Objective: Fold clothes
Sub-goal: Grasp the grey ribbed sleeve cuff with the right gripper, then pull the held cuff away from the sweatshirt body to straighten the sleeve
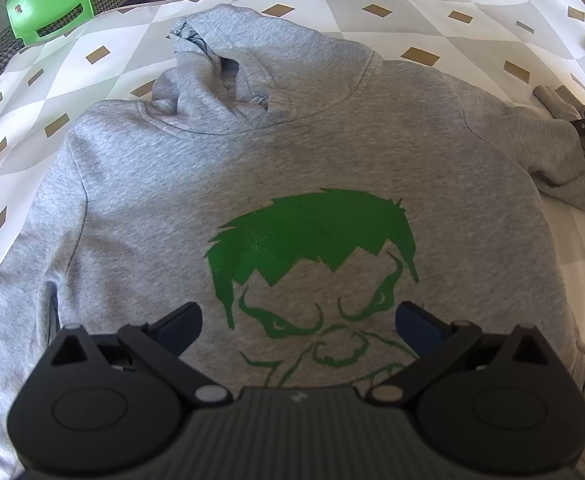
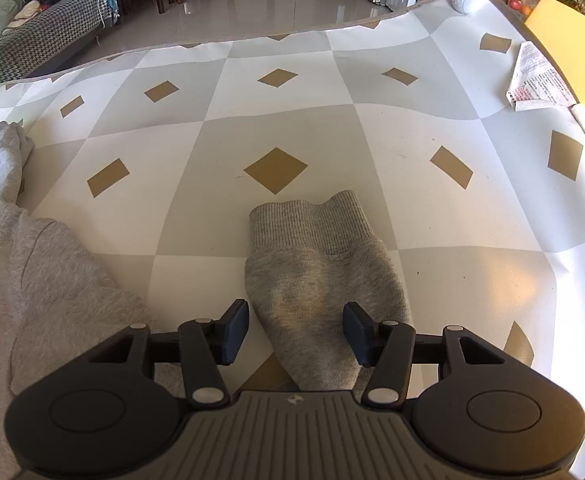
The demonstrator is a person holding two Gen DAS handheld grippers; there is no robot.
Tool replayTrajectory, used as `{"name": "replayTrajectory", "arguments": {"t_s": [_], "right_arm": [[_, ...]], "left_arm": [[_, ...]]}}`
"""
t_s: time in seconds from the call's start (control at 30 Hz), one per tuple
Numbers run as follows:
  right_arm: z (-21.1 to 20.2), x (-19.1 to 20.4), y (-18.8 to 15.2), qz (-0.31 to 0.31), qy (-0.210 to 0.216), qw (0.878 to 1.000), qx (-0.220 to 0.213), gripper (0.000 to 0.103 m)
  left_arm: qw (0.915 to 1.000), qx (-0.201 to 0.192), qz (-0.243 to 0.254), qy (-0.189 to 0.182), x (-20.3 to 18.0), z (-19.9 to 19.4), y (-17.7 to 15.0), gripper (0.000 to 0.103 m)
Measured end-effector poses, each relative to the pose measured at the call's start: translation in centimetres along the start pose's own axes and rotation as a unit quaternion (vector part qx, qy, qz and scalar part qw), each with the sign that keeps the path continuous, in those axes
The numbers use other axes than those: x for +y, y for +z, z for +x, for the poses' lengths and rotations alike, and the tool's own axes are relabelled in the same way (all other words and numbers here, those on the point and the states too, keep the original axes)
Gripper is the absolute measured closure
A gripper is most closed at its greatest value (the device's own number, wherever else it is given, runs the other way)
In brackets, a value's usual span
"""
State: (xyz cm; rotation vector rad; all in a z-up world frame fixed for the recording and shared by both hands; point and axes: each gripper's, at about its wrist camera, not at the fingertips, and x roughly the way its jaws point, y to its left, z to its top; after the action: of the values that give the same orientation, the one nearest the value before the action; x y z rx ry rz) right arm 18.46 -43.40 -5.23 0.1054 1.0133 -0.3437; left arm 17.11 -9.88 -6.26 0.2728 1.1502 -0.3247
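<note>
Hoodie (image 1: 276,152), grey with a green face print (image 1: 312,264), lay front-up and spread flat on the checked tablecloth (image 1: 444,28). In the left wrist view the hood (image 1: 220,76) sat crumpled at 12 o'clock and one sleeve trailed off toward 3 o'clock. Left gripper (image 1: 298,322) hung over the lower chest, pointing steeply down, jaws spread wide, nothing between them, pads apart from the cloth as far as could be told. Green chair (image 1: 52,0) stood off the table at 10 o'clock.

In the right wrist view the sleeve cuff (image 2: 312,220) lay on the tablecloth at centre, ribbed end toward 12 o'clock. Right gripper (image 2: 295,330) straddled the sleeve (image 2: 316,300) just behind the cuff, jaws partly open. The 3 o'clock pad looked to touch the fabric; the 9 o'clock pad stood beside it with a sliver of gap. No firm pinch showed. Hoodie body filled 8 to 9 o'clock. Printed paper (image 2: 536,80) lay at 2 o'clock beside a yellow board (image 2: 568,40).
</note>
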Motion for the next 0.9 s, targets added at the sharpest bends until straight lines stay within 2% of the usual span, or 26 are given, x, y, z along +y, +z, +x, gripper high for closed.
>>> {"name": "replayTrajectory", "arguments": {"t_s": [0.1,0.2,0.27,0.37,0.47,0.67,0.9], "right_arm": [[0.5,0.1,-0.1,0.010,-0.001,1.000,0.007,0.061],[0.4,0.2,0.0,0.024,-0.001,1.000,0.008,0.072],[0.4,0.3,0.1,0.031,0.002,0.999,0.006,0.083],[0.2,0.1,0.1,0.055,0.005,0.998,0.004,0.089],[-0.4,-0.5,0.3,0.089,0.016,0.996,-0.008,0.091],[-2.7,-1.0,1.2,0.128,0.071,0.988,-0.044,0.092],[-7.4,-2.3,2.3,0.161,0.155,0.970,-0.097,0.092]], "left_arm": [[1.0000,0.001,0.006,0.001,0.0,-0.4,-0.5,0.000],[1.0000,0.002,0.005,0.003,0.4,-0.9,-1.0,0.000],[1.0000,0.002,0.005,0.004,0.7,-1.2,-1.4,0.000],[0.9999,0.003,0.005,0.008,1.2,-1.4,-2.0,0.000],[0.9999,0.005,0.000,0.010,1.7,-1.5,-2.3,0.000],[1.0000,-0.003,-0.004,0.006,2.0,-1.9,-2.2,0.000],[0.9999,-0.002,0.009,0.006,1.2,-1.5,-2.0,0.000]]}}
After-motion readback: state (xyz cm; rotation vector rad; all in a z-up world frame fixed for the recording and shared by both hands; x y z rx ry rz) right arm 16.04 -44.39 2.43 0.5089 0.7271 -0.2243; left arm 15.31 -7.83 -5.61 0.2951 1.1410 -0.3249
